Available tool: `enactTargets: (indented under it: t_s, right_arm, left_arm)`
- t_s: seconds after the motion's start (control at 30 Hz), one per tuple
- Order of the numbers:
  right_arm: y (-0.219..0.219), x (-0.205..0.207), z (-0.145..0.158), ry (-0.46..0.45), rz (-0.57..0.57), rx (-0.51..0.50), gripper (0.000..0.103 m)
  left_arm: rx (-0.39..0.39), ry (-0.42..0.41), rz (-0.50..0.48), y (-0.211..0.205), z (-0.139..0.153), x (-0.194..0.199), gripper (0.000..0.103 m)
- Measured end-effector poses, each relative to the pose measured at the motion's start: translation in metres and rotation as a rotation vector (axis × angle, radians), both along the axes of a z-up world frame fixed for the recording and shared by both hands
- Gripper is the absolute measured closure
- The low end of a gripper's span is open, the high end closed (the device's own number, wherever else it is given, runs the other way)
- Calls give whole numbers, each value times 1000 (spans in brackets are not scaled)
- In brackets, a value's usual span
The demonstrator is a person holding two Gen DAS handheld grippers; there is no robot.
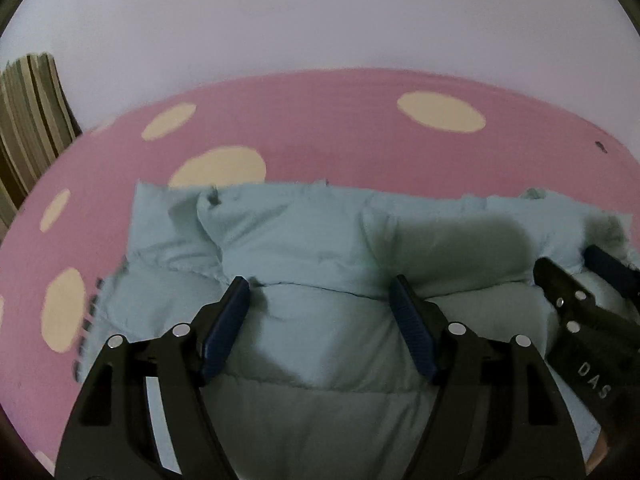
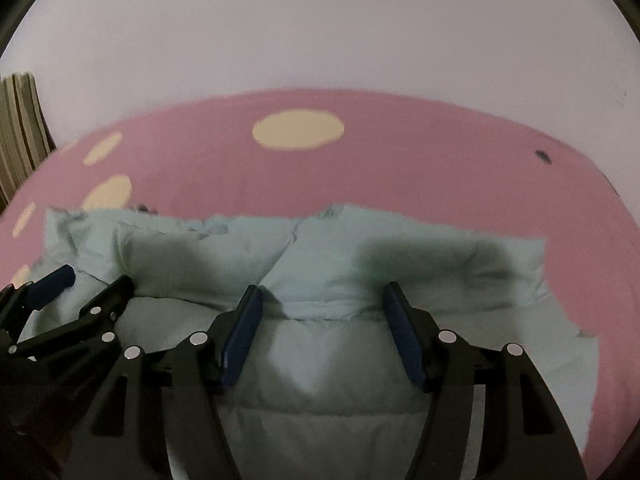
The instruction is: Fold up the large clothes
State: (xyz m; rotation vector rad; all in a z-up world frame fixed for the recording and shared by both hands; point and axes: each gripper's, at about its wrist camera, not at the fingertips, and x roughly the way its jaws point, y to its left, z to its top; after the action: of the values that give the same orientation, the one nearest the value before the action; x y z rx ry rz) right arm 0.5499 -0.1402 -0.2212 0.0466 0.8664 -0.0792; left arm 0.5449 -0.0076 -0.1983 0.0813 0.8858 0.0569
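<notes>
**Puffer jacket folded into a bundle, jaws released above it**

A pale blue-green quilted puffer jacket point(image 1: 304, 248) lies on a pink sheet with cream dots point(image 1: 340, 144), which looks like a bed set against a plain pale wall point(image 1: 320, 20). The garment forms a compact, roughly rectangular bundle: a padded layer is turned over across its far part, ending in a straight edge that runs across the width just ahead of both grippers. No sleeve trails out onto the sheet as far as either view shows, though the near part of the jacket is hidden under the tools.

The left gripper point(image 1: 320, 300) hangs over the left half of the bundle, jaws apart, with only fabric seen below and nothing pinched between the blue pads point(image 1: 224, 328). The right gripper point(image 2: 322, 312) sits over the right half, jaws likewise apart and holding nothing. The two tools are close side by side.

By my reading, at least one fold is laid and let go. What may remain is a further fold to halve the bundle, or pressing the puffy layers flat, since the padding looks likely to spring back.
</notes>
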Motion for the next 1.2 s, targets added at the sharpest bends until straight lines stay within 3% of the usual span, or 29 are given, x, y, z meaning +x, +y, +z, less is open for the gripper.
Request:
enactTargets:
  t_s: [0.3,0.5,0.63,0.8,0.97,1.2]
  right_arm:
    - [3,2,-22,-7,-24,-32,36]
    - [-20,-25,19,-58,-36,44,36]
    - [-59,-66,40,-117,-109,-47,36]
    - [-98,-75,9,-25,-191,-35,35]
    - [-94,-70,-13,-12,-196,-65,30]
    - [-102,-70,-20,-13,-204,-30,27]
  left_arm:
    - [26,-4,14,0,-29,4,21]
    - [0,-51,15,19,14,-25,21]
    - [14,-104,78,56,32,-52,21]
    - [-9,-9,180,94,3,-55,21]
    - [43,-9,174,88,-21,-56,19]
    - [-16,22,194,99,-31,-53,13]
